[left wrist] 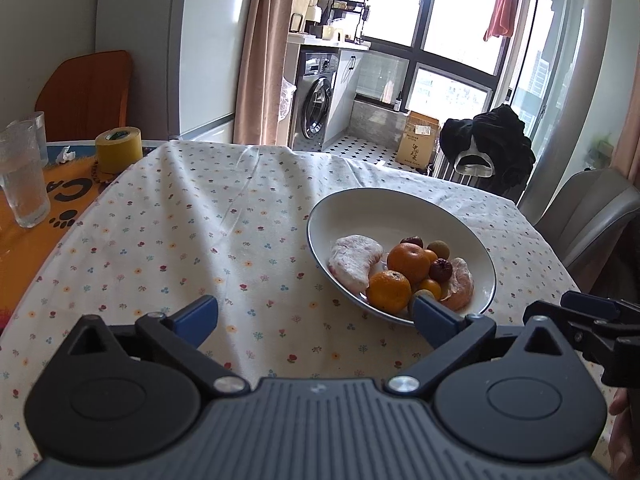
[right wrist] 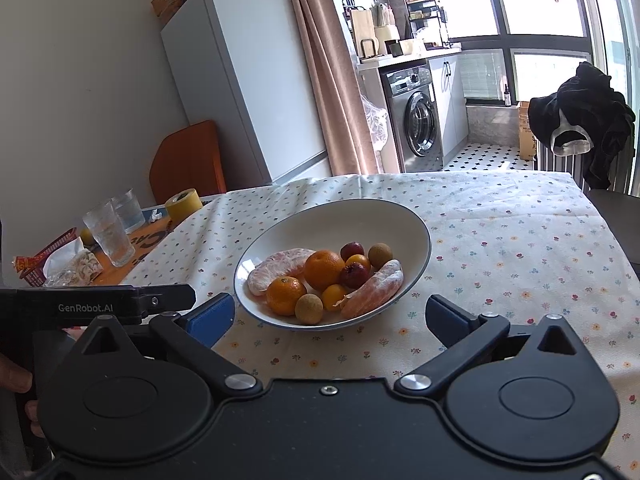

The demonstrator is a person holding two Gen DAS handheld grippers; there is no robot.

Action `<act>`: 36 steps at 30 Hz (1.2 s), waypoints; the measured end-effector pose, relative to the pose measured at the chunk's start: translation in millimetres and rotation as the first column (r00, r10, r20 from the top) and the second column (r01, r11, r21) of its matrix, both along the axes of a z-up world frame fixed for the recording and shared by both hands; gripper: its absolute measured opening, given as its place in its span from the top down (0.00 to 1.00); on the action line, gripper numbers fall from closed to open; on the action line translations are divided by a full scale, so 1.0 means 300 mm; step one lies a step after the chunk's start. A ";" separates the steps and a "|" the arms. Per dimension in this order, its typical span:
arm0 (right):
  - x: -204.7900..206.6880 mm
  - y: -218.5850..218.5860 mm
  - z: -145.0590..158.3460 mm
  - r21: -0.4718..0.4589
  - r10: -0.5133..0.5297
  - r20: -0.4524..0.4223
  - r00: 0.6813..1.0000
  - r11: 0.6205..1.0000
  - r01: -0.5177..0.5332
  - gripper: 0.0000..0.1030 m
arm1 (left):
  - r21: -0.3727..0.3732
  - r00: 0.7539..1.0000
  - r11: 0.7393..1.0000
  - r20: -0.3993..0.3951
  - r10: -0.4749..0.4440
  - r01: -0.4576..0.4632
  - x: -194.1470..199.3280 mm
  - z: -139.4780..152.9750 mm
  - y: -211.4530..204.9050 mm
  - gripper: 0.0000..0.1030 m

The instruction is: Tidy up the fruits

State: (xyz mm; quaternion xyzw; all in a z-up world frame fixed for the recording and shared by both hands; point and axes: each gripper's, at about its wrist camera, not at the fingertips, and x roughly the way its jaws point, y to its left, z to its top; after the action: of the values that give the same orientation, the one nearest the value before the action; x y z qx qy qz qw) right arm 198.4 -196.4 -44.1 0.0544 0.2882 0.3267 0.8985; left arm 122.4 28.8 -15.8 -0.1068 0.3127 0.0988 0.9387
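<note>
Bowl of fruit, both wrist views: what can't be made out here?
- Left wrist view: the bowl's near rim and one small brown fruit are partly hidden by the left gripper's right finger.
- Right wrist view: fruit undersides are hidden where they pile together; the print on the tape roll is too small to read.
- The right gripper is open and holds nothing.

light: bright daylight from windows (left wrist: 436,8), blown out | shadows: soft bands across tablecloth (left wrist: 180,216) | focus: sharp | distortion: fisheye bending, dark corner vignette
</note>
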 end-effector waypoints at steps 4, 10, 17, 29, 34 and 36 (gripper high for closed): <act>-0.028 -0.004 0.015 0.002 0.002 0.002 1.000 1.000 -0.002 0.00 | 0.002 1.000 1.000 -0.005 0.003 -0.003 -0.038 0.008 -0.005 0.00; -0.064 -0.012 0.039 -0.001 0.001 -0.003 1.000 1.000 -0.001 0.00 | 0.005 1.000 1.000 -0.006 -0.005 0.005 -0.092 0.024 -0.015 0.00; -0.110 -0.017 0.061 -0.011 0.014 0.006 1.000 1.000 -0.014 0.00 | 0.005 1.000 1.000 -0.002 -0.012 0.012 -0.148 0.036 -0.022 0.00; -0.197 -0.027 0.099 -0.007 0.048 0.010 0.999 0.999 -0.048 0.00 | 0.027 0.999 0.999 0.018 -0.027 0.026 -0.251 0.066 -0.031 0.00; -0.242 -0.062 0.124 0.019 0.057 0.004 0.998 0.998 -0.057 0.00 | 0.064 1.000 0.998 0.009 -0.017 0.017 -0.316 0.097 -0.048 0.00; -0.262 -0.074 0.134 0.014 0.056 0.009 0.998 0.998 -0.056 0.00 | 0.073 1.000 0.997 0.013 -0.019 0.018 -0.346 0.110 -0.052 0.00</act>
State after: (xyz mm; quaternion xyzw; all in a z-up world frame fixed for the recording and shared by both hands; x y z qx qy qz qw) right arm 119.8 -218.7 -3.8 0.0511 0.2835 0.3537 0.8899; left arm 18.7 13.2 17.4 -0.0701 0.3033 0.1009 0.9449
